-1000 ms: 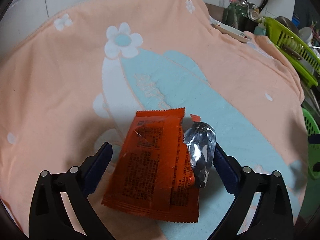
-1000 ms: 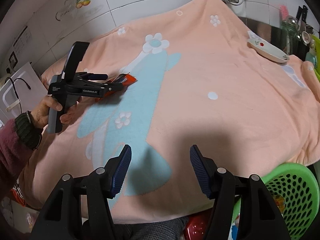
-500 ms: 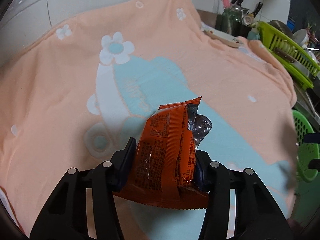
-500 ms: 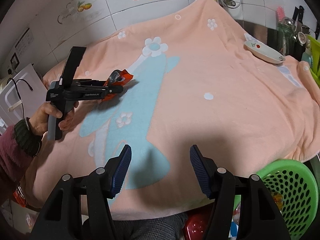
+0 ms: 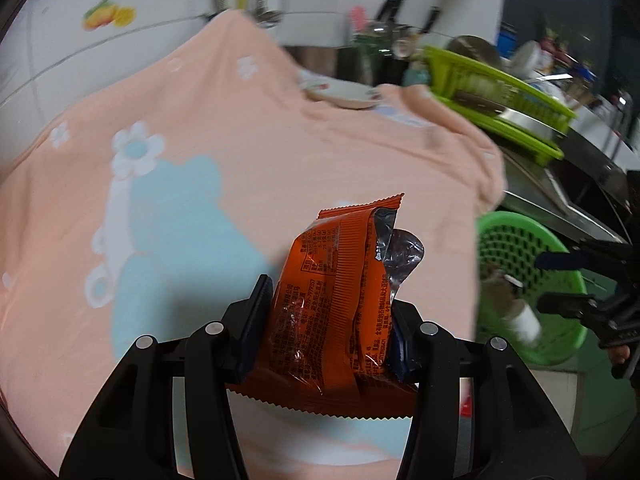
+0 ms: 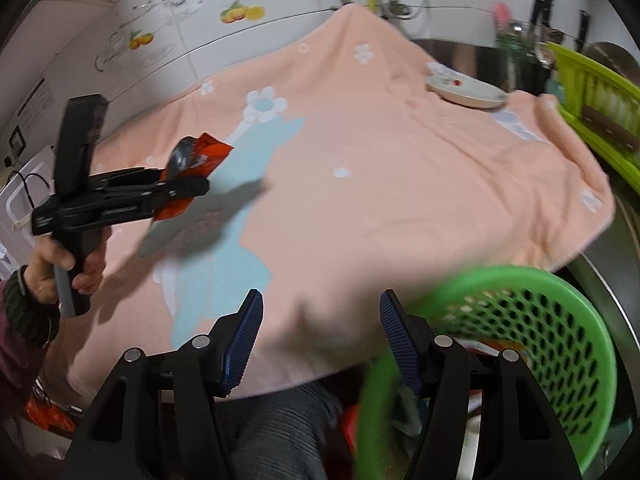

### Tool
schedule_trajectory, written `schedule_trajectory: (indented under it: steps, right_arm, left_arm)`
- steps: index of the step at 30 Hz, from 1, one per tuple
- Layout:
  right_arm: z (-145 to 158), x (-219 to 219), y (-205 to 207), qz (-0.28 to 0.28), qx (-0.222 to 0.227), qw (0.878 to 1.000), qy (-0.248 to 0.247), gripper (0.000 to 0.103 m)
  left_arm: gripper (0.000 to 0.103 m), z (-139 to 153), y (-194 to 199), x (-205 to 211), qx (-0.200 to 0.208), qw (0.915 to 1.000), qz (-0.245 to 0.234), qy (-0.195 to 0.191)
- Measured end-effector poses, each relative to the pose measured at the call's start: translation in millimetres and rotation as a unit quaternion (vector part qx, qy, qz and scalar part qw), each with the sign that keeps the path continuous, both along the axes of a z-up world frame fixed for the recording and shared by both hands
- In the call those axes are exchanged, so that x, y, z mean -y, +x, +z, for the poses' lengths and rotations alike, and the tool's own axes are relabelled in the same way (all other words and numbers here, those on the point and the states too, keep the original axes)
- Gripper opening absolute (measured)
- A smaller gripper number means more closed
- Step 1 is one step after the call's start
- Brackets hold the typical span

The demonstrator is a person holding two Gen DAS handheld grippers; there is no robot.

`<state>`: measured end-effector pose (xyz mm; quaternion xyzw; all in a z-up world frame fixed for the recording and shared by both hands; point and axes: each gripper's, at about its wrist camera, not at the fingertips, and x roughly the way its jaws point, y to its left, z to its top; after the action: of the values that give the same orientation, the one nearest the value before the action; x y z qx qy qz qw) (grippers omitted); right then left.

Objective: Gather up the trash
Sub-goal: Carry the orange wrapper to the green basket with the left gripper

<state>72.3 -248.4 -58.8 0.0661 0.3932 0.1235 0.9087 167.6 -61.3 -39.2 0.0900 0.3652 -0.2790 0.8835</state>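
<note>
A second ago the left gripper [image 5: 326,326] stood open around the orange wrapper [image 5: 336,300], which lay flat on the towel [image 5: 248,128]. Half a second ago the jaws had closed on it, wrapper crumpled and upright. Now the wrapper is lifted clear of the towel, casting a shadow below it in the right wrist view [image 6: 192,156]. The left wrist view has swung right: the green basket [image 5: 532,280] and right gripper [image 5: 560,280] now show at its right edge. The right wrist view has shifted too; the basket [image 6: 520,352] fills more of its lower right, blurred.
</note>
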Motion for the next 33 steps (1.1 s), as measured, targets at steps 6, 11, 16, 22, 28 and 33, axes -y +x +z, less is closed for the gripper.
schedule_trajectory:
  steps: [6, 11, 16, 22, 28, 33]
  right_arm:
    - [1, 41, -32, -0.045, 0.004, 0.999, -0.010, 0.059]
    - [2, 74, -60, -0.087, 0.009, 0.996, -0.026, 0.059]
    - [2, 103, -82, -0.126, 0.014, 0.991, -0.031, 0.059]
    - [-1, 128, -103, -0.159, 0.011, 0.987, -0.032, 0.059]
    - [-8, 141, -119, -0.179, 0.007, 0.983, -0.033, 0.059]
    - [-13, 150, -127, -0.190, 0.005, 0.981, -0.023, 0.059]
  left_arm:
    - [0.050, -1, -33, 52, -0.003, 0.9988, -0.047, -0.013]
    - [0.050, -11, -54, 96, -0.015, 0.9963, -0.083, -0.014]
    - [0.050, -25, -71, 138, -0.034, 0.9929, -0.113, -0.011]
    - [0.052, -43, -81, 170, -0.066, 0.9890, -0.131, -0.021]
    - [0.058, -53, -89, 196, -0.077, 0.9872, -0.138, -0.024]
    - [0.073, -53, -93, 206, -0.076, 0.9869, -0.139, -0.033]
